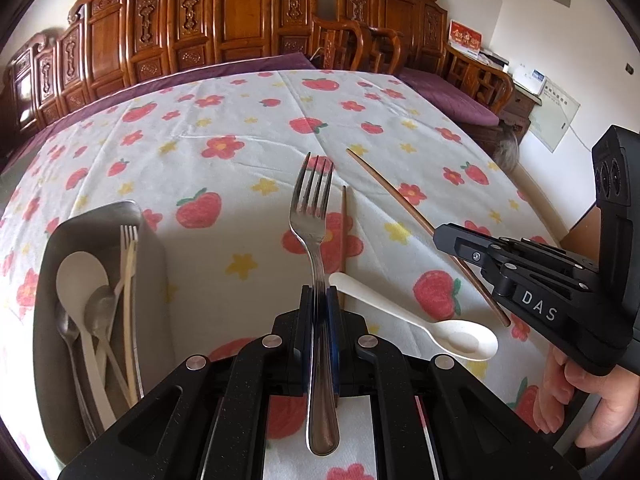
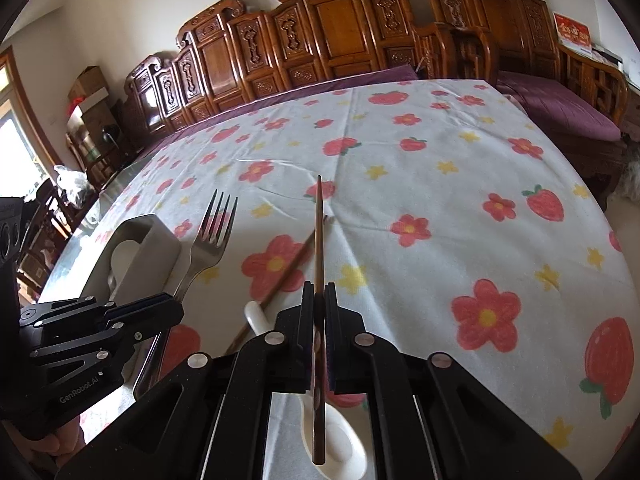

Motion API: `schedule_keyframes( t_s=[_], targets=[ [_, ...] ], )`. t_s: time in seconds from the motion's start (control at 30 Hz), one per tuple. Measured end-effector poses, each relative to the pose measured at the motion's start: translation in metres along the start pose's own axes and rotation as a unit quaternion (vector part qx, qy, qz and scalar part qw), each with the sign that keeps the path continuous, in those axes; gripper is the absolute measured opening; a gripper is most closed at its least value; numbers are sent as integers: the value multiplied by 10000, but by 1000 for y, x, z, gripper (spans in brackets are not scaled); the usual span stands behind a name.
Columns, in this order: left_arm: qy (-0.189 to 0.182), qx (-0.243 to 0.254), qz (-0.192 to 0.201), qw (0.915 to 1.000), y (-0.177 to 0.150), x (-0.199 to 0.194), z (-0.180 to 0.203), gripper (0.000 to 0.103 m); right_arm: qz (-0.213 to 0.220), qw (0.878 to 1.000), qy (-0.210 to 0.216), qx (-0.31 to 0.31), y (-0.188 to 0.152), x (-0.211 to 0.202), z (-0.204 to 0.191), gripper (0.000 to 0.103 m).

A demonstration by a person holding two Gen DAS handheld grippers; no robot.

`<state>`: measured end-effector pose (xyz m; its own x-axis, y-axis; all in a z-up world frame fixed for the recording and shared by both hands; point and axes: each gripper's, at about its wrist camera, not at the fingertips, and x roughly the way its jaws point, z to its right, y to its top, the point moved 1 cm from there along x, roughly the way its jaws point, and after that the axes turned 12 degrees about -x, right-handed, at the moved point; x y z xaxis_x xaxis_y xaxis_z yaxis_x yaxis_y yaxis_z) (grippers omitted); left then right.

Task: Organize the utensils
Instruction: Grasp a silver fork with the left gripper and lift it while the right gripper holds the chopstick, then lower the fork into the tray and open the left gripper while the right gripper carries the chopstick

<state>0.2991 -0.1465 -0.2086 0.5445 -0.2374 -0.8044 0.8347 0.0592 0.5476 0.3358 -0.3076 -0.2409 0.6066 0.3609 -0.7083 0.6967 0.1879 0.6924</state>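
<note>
A metal fork (image 1: 312, 216) is clamped by its handle in my left gripper (image 1: 320, 296), tines pointing away, raised above the cloth. To its left stands a grey tray (image 1: 48, 264) holding several spoons and forks. My right gripper (image 2: 319, 292) is shut on a brown chopstick (image 2: 319, 224), lifted off the table. In the left wrist view that chopstick (image 1: 396, 200) runs diagonally into the right gripper (image 1: 440, 236). The second chopstick (image 2: 290, 270) and a white spoon (image 1: 440, 332) lie on the cloth between the two grippers. The fork (image 2: 212, 232) and left gripper (image 2: 176, 304) show left in the right wrist view.
The table carries a white cloth (image 1: 240, 140) printed with red flowers and strawberries. A carved wooden bench (image 1: 240, 20) with purple cushions runs along the far edge. A person's hand (image 1: 580, 400) grips the right gripper's handle. The grey tray (image 2: 160, 248) sits near the table's left edge.
</note>
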Motion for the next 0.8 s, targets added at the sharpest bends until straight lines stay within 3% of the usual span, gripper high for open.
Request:
schedule_keyframes(
  t_s=[0.8],
  targets=[
    [278, -261, 420, 9984, 5, -70, -78, 6, 195, 9931, 464, -1059, 14, -18, -99, 6]
  ],
)
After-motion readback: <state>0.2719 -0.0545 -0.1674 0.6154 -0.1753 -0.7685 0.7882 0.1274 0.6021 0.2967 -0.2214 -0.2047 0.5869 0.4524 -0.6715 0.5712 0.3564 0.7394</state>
